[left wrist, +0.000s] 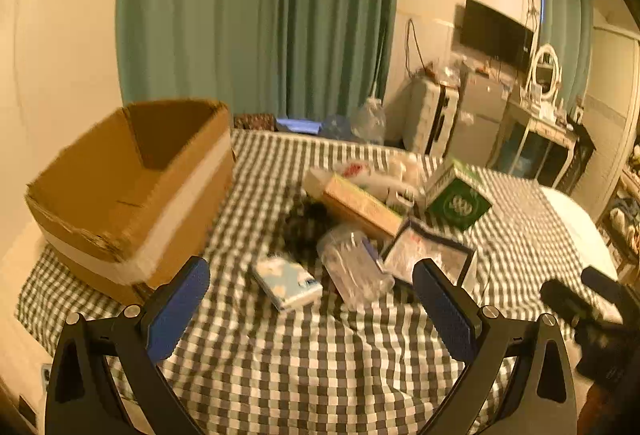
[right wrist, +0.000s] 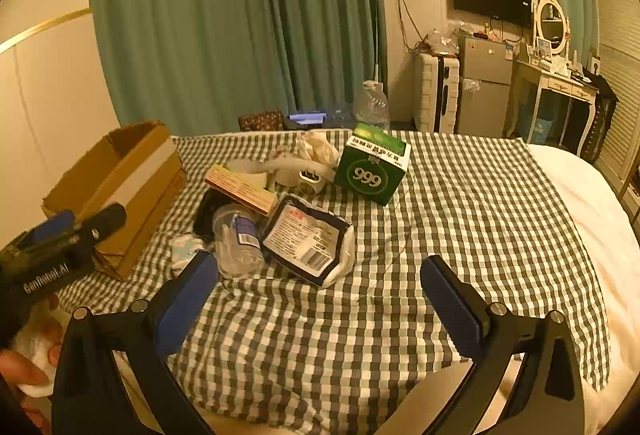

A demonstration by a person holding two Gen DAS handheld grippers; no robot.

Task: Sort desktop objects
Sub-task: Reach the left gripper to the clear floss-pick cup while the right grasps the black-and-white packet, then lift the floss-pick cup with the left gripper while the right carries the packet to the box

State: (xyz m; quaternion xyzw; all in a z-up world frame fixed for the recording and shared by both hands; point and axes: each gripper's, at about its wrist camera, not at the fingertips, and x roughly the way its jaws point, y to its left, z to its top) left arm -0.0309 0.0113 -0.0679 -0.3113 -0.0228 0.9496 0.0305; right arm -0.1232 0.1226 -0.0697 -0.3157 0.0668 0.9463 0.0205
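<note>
A pile of objects lies on the checked cloth (left wrist: pixel 304 363): a light blue tissue pack (left wrist: pixel 287 283), a clear plastic container (left wrist: pixel 354 267), a dark-edged flat packet (left wrist: pixel 430 255), a long tan box (left wrist: pixel 360 205) and a green box (left wrist: pixel 458 197). An open cardboard box (left wrist: pixel 132 191) stands at the left. My left gripper (left wrist: pixel 312 299) is open and empty, just short of the tissue pack. My right gripper (right wrist: pixel 320 287) is open and empty, just short of the flat packet (right wrist: pixel 306 239), with the green box (right wrist: pixel 372 165) beyond. The left gripper also shows in the right wrist view (right wrist: pixel 72 231).
The checked cloth (right wrist: pixel 460 219) covers a bed with white bedding (right wrist: pixel 592 219) at the right. Green curtains (right wrist: pixel 224 19) hang behind. A suitcase (right wrist: pixel 436 91), a small fridge (right wrist: pixel 484 83) and a dressing table (right wrist: pixel 556 83) stand at the far right.
</note>
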